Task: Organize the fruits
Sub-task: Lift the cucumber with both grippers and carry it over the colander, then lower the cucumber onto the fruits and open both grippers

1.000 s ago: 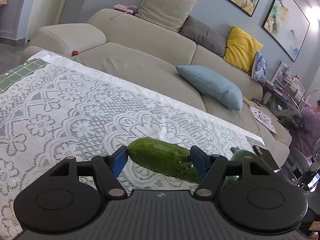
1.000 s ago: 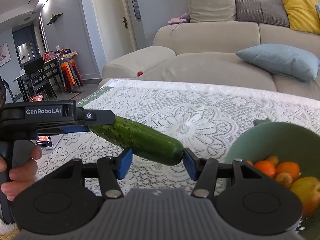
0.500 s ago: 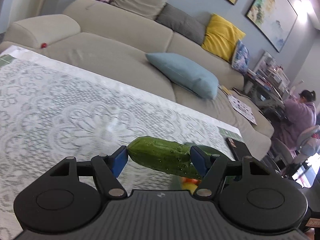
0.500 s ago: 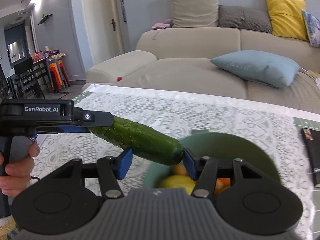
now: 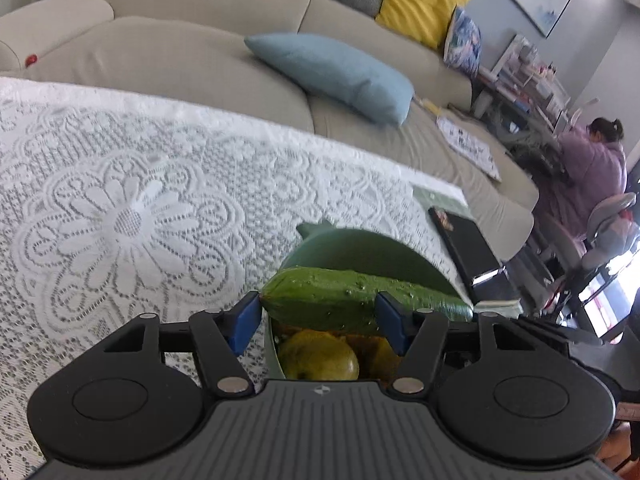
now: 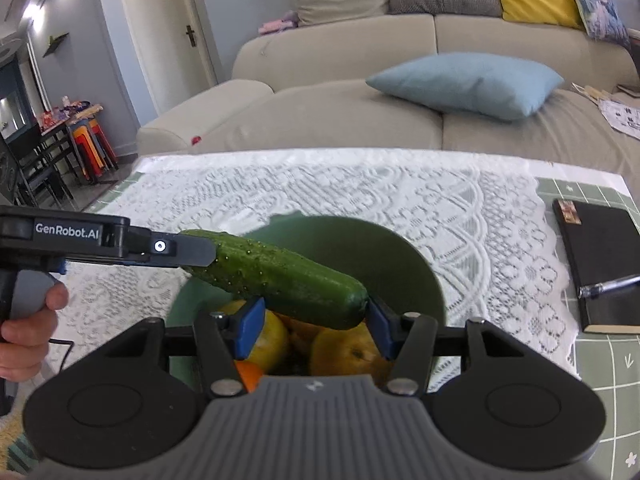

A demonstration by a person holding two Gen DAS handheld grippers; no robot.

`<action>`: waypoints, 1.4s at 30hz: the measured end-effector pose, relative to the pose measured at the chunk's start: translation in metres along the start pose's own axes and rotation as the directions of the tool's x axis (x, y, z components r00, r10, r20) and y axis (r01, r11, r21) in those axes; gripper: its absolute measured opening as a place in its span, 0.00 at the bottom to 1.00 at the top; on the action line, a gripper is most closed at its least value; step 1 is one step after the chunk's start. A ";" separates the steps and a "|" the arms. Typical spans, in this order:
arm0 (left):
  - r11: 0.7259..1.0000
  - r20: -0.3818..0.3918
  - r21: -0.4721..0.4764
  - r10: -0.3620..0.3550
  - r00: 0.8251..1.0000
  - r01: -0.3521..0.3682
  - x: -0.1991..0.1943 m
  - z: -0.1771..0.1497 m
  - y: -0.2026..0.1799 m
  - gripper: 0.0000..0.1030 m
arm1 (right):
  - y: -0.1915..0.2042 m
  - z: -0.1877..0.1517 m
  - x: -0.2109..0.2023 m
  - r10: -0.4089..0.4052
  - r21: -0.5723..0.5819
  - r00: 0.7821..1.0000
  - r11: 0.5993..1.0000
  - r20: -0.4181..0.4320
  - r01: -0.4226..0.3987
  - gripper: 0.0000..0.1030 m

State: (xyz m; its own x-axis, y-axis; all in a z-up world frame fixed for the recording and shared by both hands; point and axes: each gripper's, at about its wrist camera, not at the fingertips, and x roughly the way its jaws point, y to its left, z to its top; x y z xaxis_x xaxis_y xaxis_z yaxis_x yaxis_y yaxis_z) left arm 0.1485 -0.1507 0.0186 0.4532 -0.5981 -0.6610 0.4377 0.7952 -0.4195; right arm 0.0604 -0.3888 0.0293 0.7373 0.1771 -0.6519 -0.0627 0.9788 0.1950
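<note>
Left wrist view, hidden parts: the dark green, bumpy-skinned cucumber [image 5: 344, 300] runs off behind the right blue pad; the left gripper's [image 5: 316, 318] grey ribbed body cuts off the lower half of the smooth sage-green bowl [image 5: 360, 248].
Left wrist view, tool: the jaws have just been closing, both pads against the cucumber, grasping it above the bowl.
Left wrist view, surroundings: yellow rounded fruit [image 5: 320, 356] lies in the bowl; a black rectangular notebook [image 5: 468, 248] rests near the right edge of the white lace tablecloth [image 5: 132, 208].
Right wrist view, hidden parts: the cucumber's far end disappears inside the left gripper's black finger [image 6: 176, 250]; a hand [image 6: 28, 328] is cut off at the frame edge.
Right wrist view, tool: the right gripper [image 6: 312, 330] is clamped on the cucumber's near end.
Right wrist view, surroundings: orange and yellow fruit [image 6: 348, 352] fill the bowl, partly masked; a pen [image 6: 608, 286] lies on the notebook; a beige fabric sofa [image 6: 340, 116] stands beyond the table's far edge.
</note>
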 end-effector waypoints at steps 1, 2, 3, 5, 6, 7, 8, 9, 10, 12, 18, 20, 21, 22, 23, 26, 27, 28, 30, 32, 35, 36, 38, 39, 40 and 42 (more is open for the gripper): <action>1.000 -0.013 0.004 -0.001 1.000 0.001 0.002 -0.002 0.000 0.66 | -0.001 0.000 0.003 -0.011 -0.002 1.000 1.000 -0.003 0.011 0.52; 1.000 -0.019 0.009 -0.004 1.000 0.004 0.004 -0.003 0.000 0.66 | -0.002 -0.001 0.004 -0.020 0.000 1.000 1.000 -0.004 0.020 0.52; 1.000 -0.016 0.020 -0.002 1.000 0.002 0.003 -0.004 -0.001 0.66 | -0.004 0.000 0.006 -0.027 0.006 1.000 1.000 -0.005 0.027 0.51; 0.999 -0.019 0.048 0.007 1.000 -0.006 0.003 -0.004 -0.004 0.66 | -0.006 0.003 0.007 -0.045 0.003 0.999 0.999 0.005 0.045 0.43; 0.998 -0.022 0.063 0.013 1.000 -0.012 0.003 -0.004 -0.006 0.66 | -0.006 0.005 0.008 -0.045 -0.003 0.999 0.999 0.005 0.045 0.39; 0.997 -0.023 0.077 0.019 1.000 -0.017 0.003 -0.004 -0.007 0.65 | -0.004 0.007 0.009 -0.046 -0.010 0.999 0.999 0.005 0.046 0.39; 0.996 -0.021 0.091 0.023 1.000 -0.021 0.003 -0.004 -0.009 0.65 | -0.002 0.008 0.012 -0.058 -0.024 0.998 0.998 -0.002 0.058 0.39; 0.994 -0.022 0.106 0.028 0.999 -0.026 0.003 -0.005 -0.011 0.64 | 0.001 0.009 0.015 -0.079 -0.041 0.997 0.996 -0.012 0.079 0.39; 0.992 -0.018 0.124 0.036 0.999 -0.033 0.002 -0.006 -0.013 0.63 | 0.003 0.009 0.018 -0.099 -0.058 0.995 0.994 -0.018 0.098 0.39; 0.985 -0.014 0.163 0.050 0.999 -0.047 0.001 -0.008 -0.016 0.60 | 0.007 0.008 0.023 -0.114 -0.088 0.993 0.990 -0.029 0.111 0.39; 0.959 0.011 0.275 0.068 0.998 -0.069 -0.007 -0.016 -0.026 0.56 | 0.012 0.006 0.027 -0.143 -0.108 0.988 0.985 -0.052 0.137 0.39; 0.945 0.031 0.318 0.072 0.997 -0.078 -0.014 -0.019 -0.032 0.56 | 0.014 0.008 0.023 -0.147 -0.109 0.988 0.984 -0.045 0.141 0.40; 0.936 0.044 0.340 0.078 0.996 -0.088 -0.017 -0.021 -0.036 0.56 | 0.015 0.009 0.020 -0.148 -0.109 0.988 0.984 -0.041 0.143 0.43; 0.925 0.064 0.366 0.083 0.994 -0.101 -0.022 -0.024 -0.040 0.56 | 0.017 0.010 0.017 -0.149 -0.107 0.988 0.984 -0.035 0.144 0.48; 0.913 0.087 0.392 0.088 0.992 -0.115 -0.027 -0.026 -0.044 0.56 | 0.019 0.011 0.013 -0.150 -0.104 0.988 0.984 -0.026 0.146 0.51; 0.877 0.149 0.454 0.098 0.984 -0.156 -0.043 -0.034 -0.054 0.59 | 0.030 0.014 -0.001 -0.138 -0.107 0.990 0.985 0.006 0.138 0.61; 0.866 0.171 0.469 0.102 0.980 -0.171 -0.048 -0.037 -0.057 0.61 | 0.033 0.015 -0.005 -0.133 -0.109 0.991 0.985 0.016 0.134 0.67; 0.855 0.196 0.481 0.108 0.975 -0.191 -0.055 -0.040 -0.059 0.64 | 0.037 0.016 -0.010 -0.129 -0.112 0.991 0.985 0.028 0.132 0.72; 0.841 0.233 0.490 0.128 0.964 -0.230 -0.064 -0.043 -0.061 0.68 | 0.047 0.017 -0.021 -0.125 -0.124 0.991 0.984 0.055 0.131 0.75; 0.831 0.273 0.486 0.148 0.951 -0.269 -0.076 -0.047 -0.061 0.73 | 0.057 0.017 -0.031 -0.123 -0.134 0.989 0.982 0.084 0.133 0.79; 0.829 0.314 0.473 0.158 0.936 -0.299 -0.091 -0.051 -0.059 0.78 | 0.070 0.014 -0.047 -0.124 -0.138 0.982 0.980 0.140 0.143 0.84; 0.827 0.330 0.470 0.161 0.930 -0.310 -0.096 -0.053 -0.058 0.80 | 0.074 0.013 -0.052 -0.127 -0.138 0.979 0.979 0.159 0.150 0.87; 0.822 0.368 0.457 0.172 0.914 -0.339 -0.107 -0.058 -0.056 0.84 | 0.082 0.009 -0.061 -0.130 -0.131 0.971 0.979 0.202 0.158 0.90; 0.821 0.382 0.451 0.178 0.907 -0.351 -0.110 -0.059 -0.055 0.87 | 0.085 0.006 -0.065 -0.128 -0.125 0.967 0.979 0.219 0.158 0.92; 0.820 0.399 0.443 0.181 0.899 -0.361 -0.114 -0.062 -0.053 0.87 | 0.089 0.004 -0.069 -0.126 -0.120 0.963 0.980 0.237 0.158 0.94; 0.821 0.421 0.428 0.190 0.887 -0.379 -0.121 -0.065 -0.048 0.88 | 0.096 -0.003 -0.075 -0.129 -0.111 0.954 0.980 0.271 0.165 0.94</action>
State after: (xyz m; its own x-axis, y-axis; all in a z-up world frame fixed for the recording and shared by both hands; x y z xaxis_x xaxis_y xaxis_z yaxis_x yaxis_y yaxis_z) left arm 0.0217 -0.1100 0.0782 0.8119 -0.4216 -0.4040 0.5201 0.8365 0.1724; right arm -0.0029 -0.3082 0.0949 0.8939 0.0143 -0.4481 -0.0149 0.9999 0.0023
